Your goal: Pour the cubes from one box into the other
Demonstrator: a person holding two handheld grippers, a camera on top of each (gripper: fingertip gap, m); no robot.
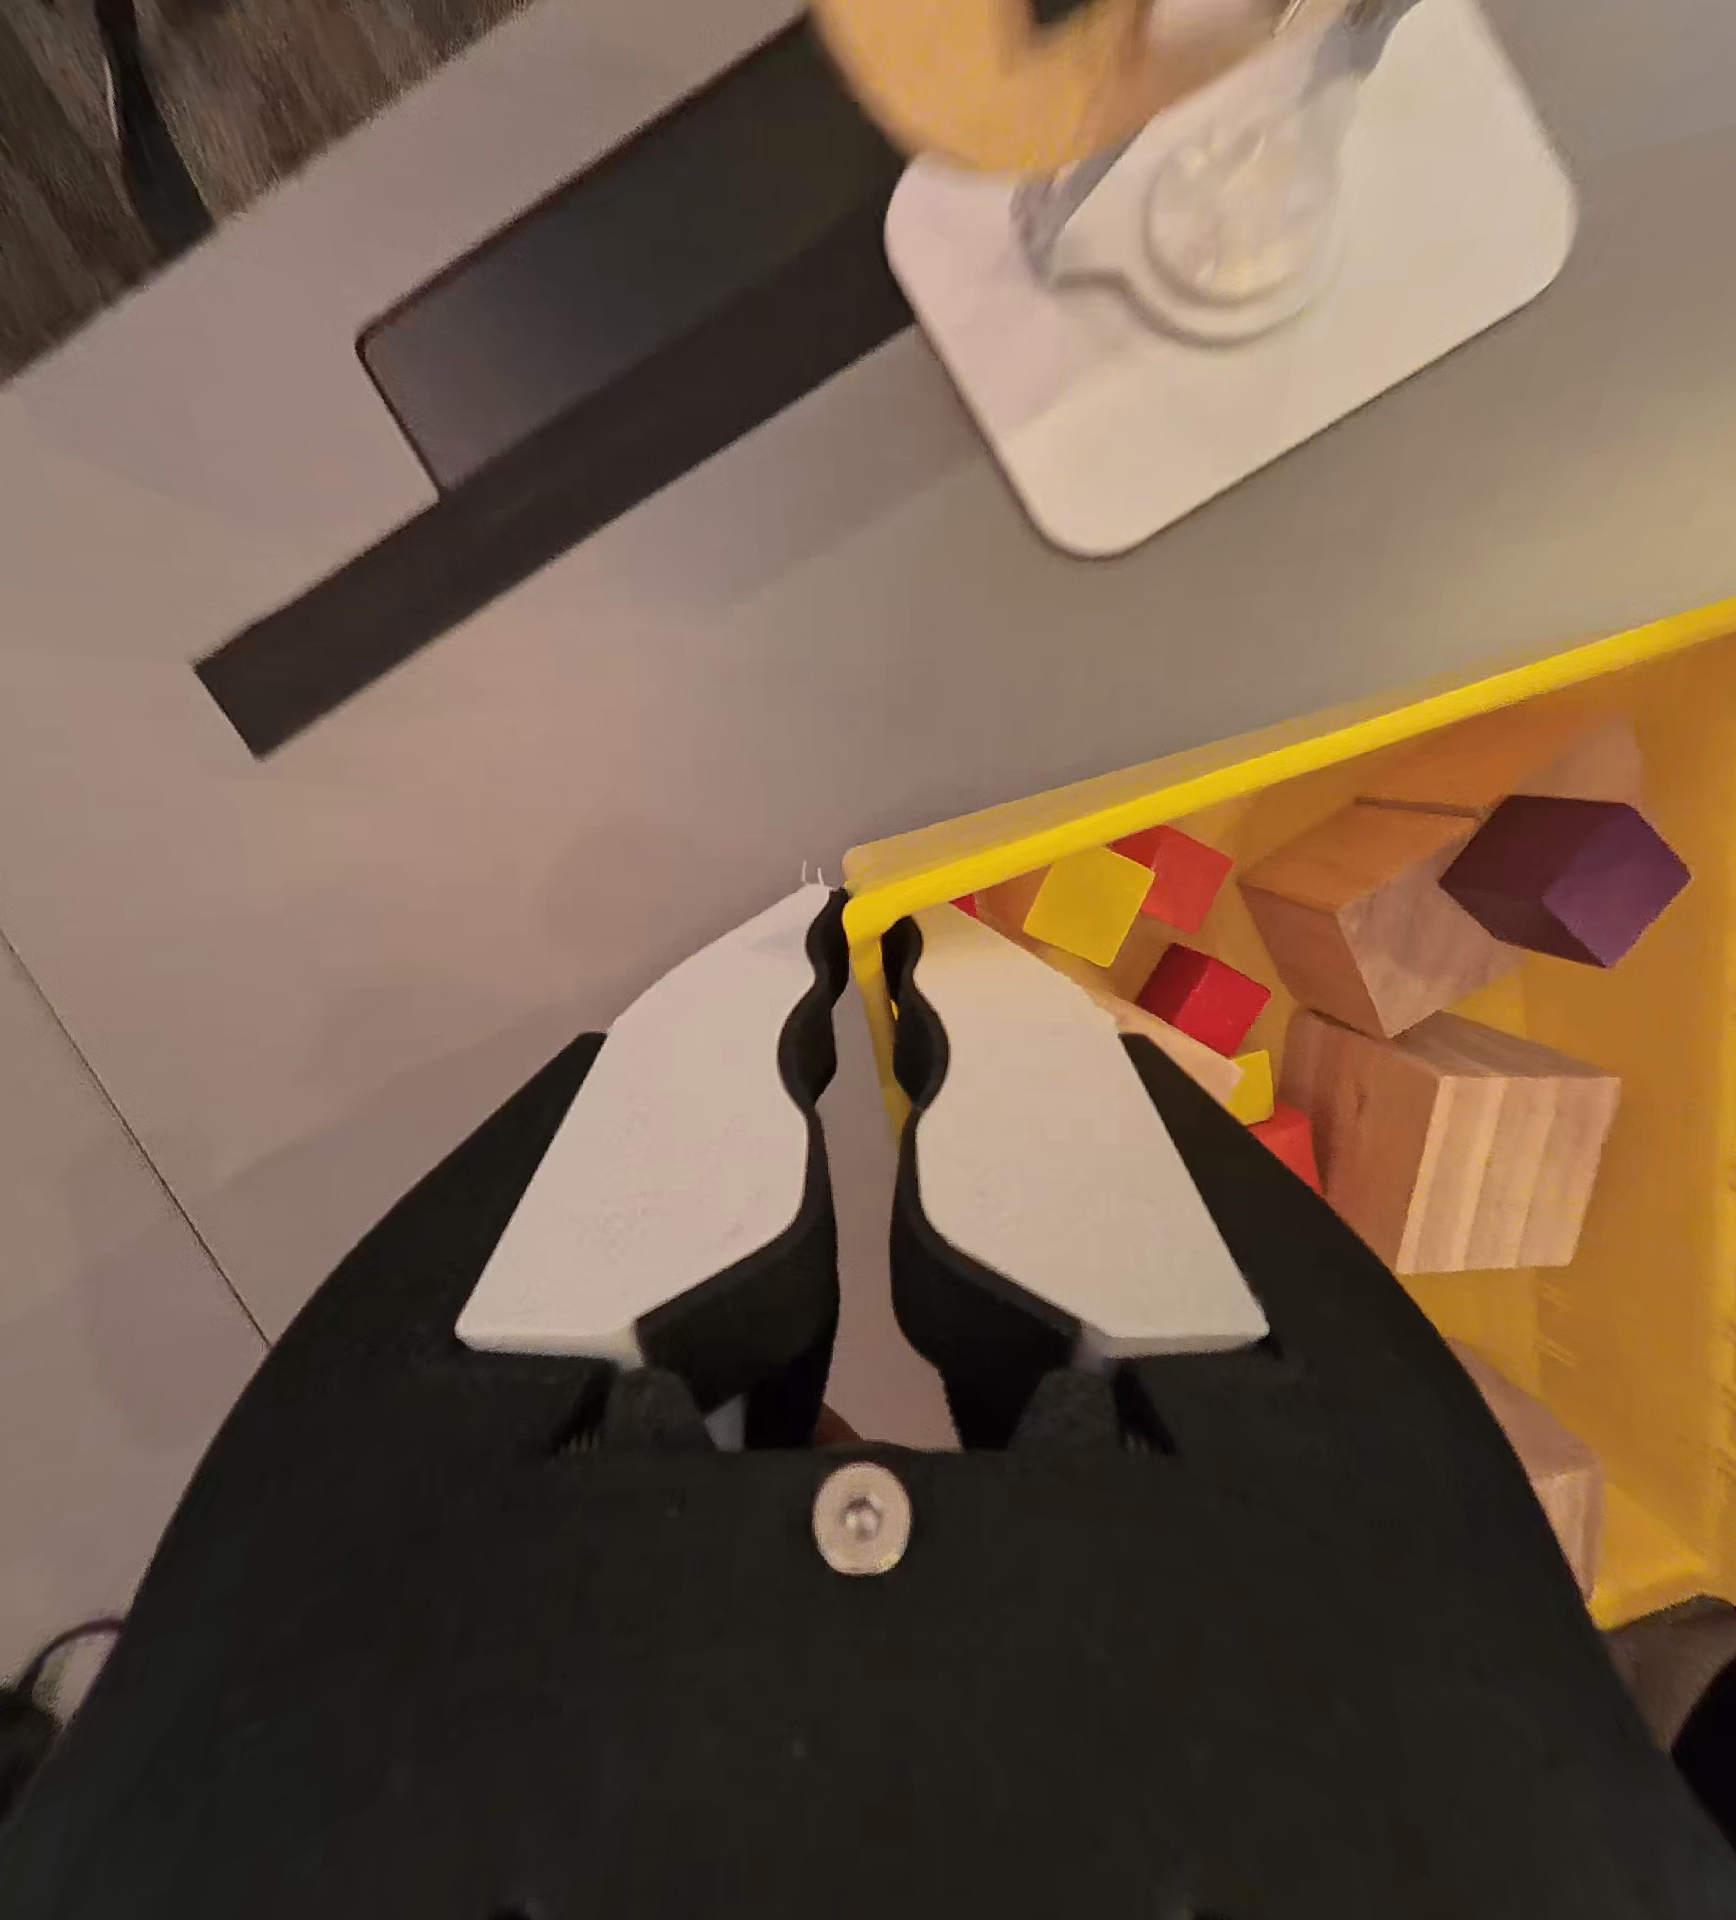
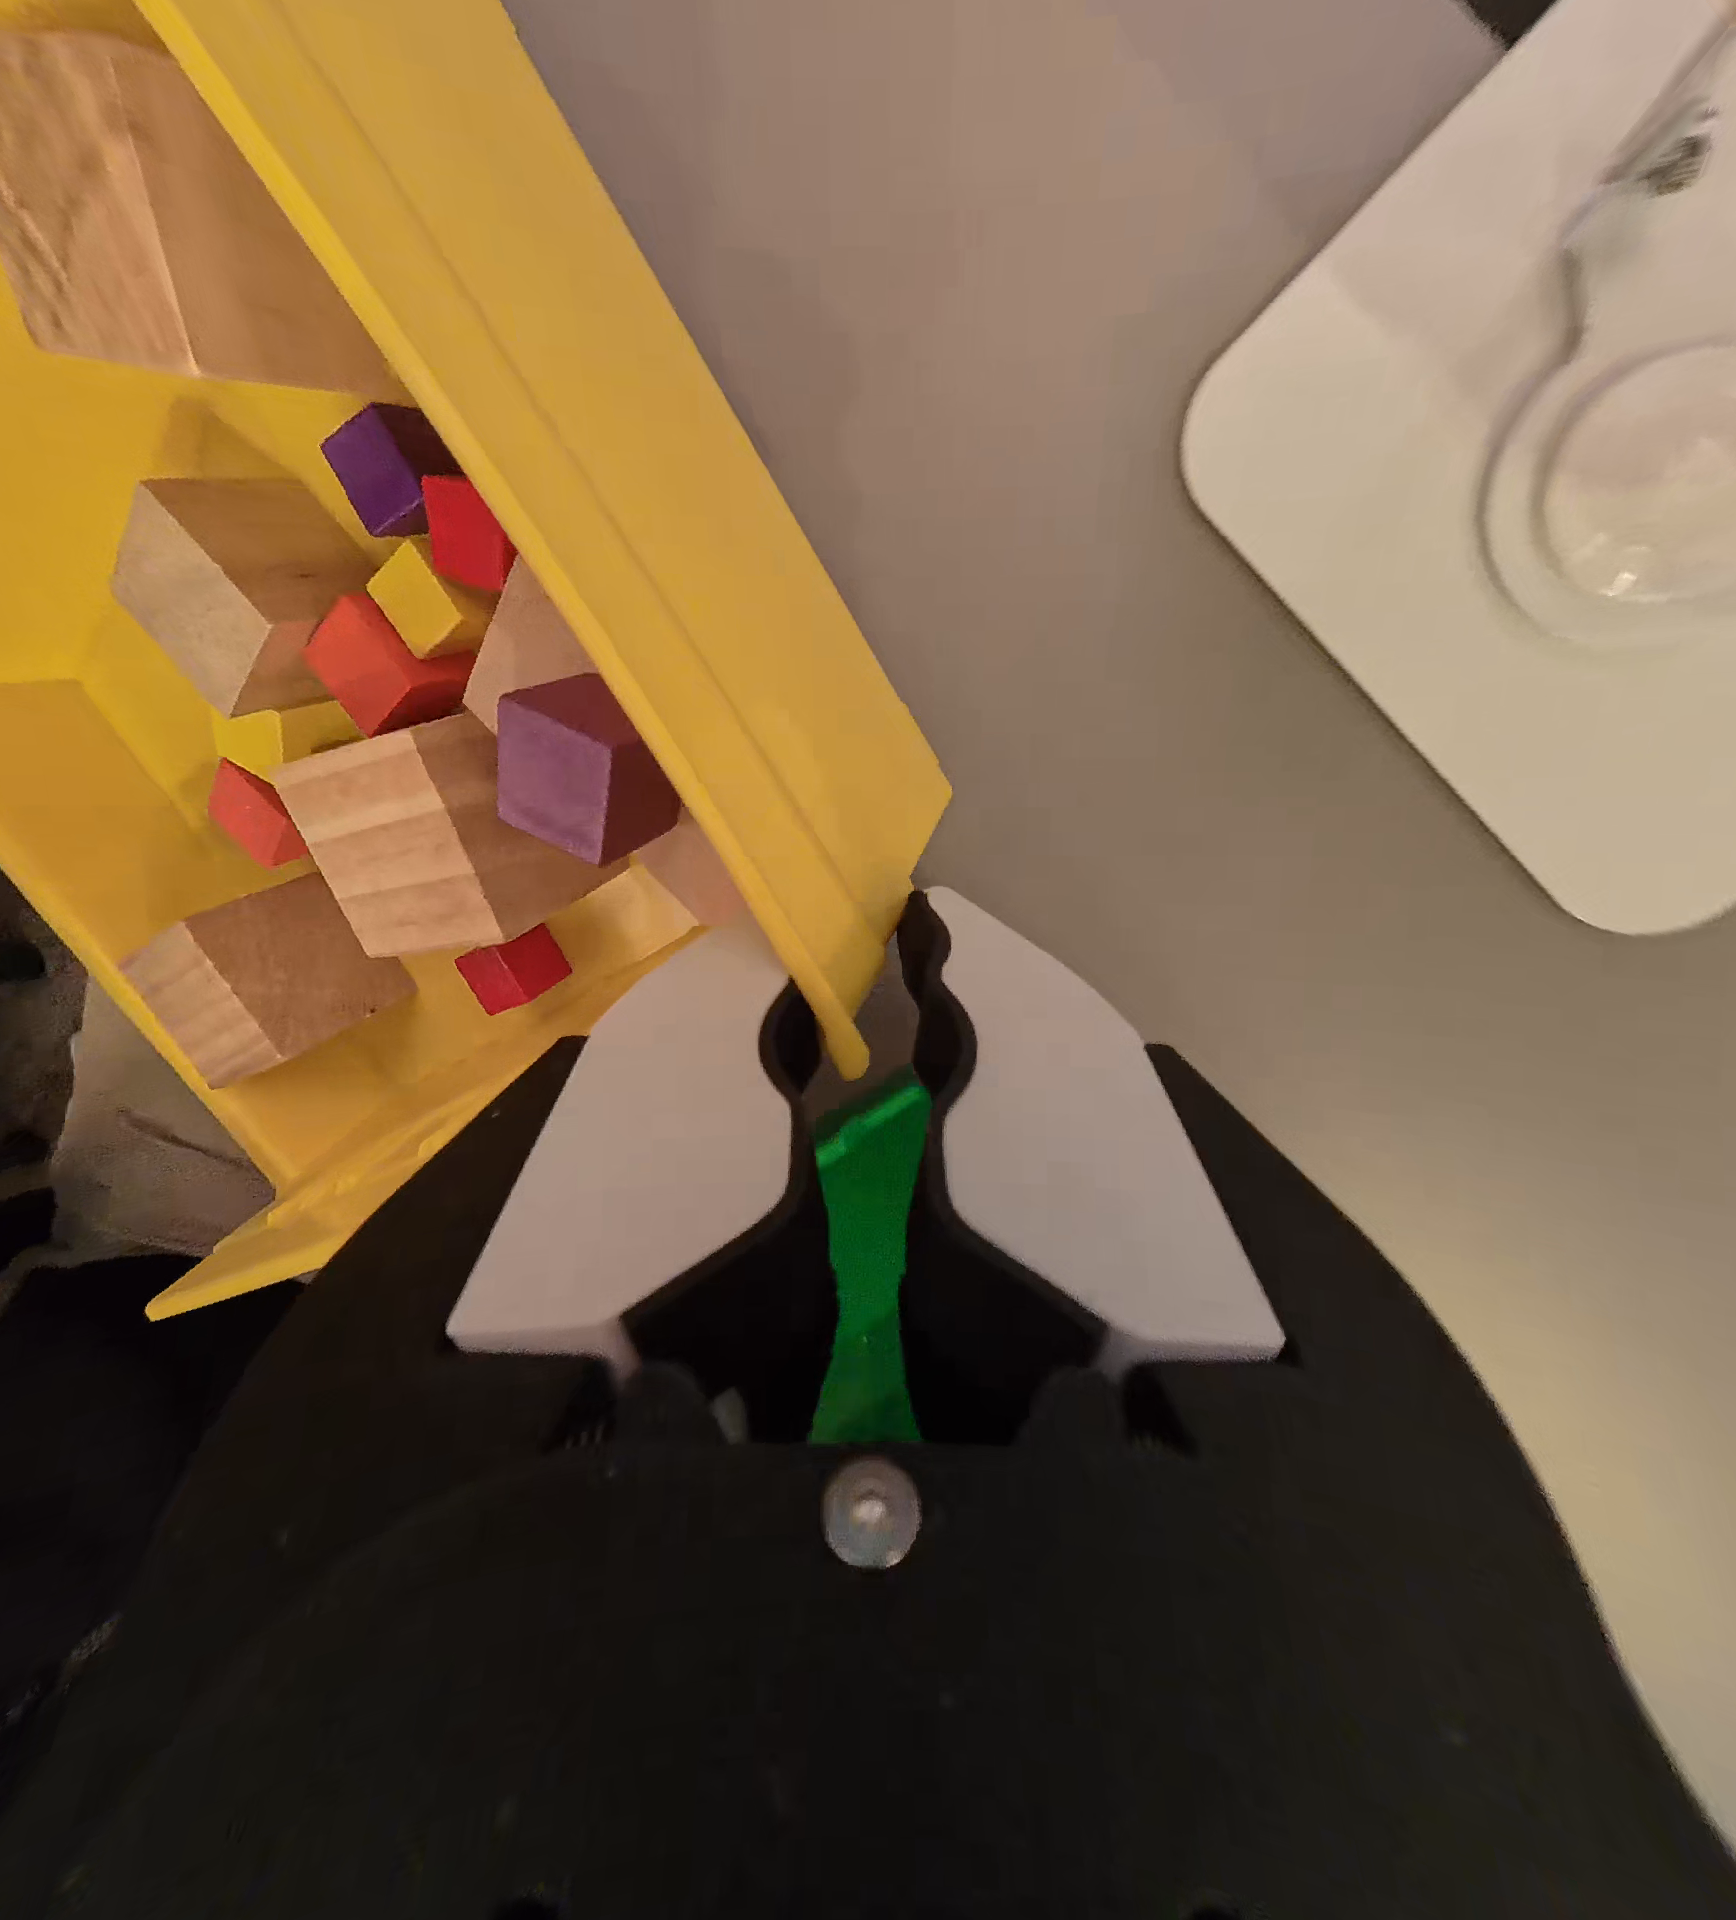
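Observation:
A yellow box [image 1: 1363,740] is held up tilted above the grey table [image 1: 428,935]. It holds several cubes: large wooden ones [image 1: 1456,1143], a purple one [image 1: 1565,878], and small red and yellow ones. My left gripper [image 1: 864,935] is shut on the corner of the box's wall. In the right wrist view the same yellow box [image 2: 635,520] shows wooden [image 2: 407,831], purple [image 2: 578,769] and red [image 2: 376,660] cubes piled against its lower wall. My right gripper [image 2: 859,997] is shut on the box's rim. A green strip [image 2: 869,1247] shows through the gap between the fingers; I cannot tell what it is.
A white square mat [image 1: 1155,436] with a clear glass vessel [image 1: 1228,208] stands on the table beyond the box; both also show in the right wrist view [image 2: 1363,520], [image 2: 1653,499]. A black slot [image 1: 552,436] crosses the table at the left. The table edge and dark floor lie left.

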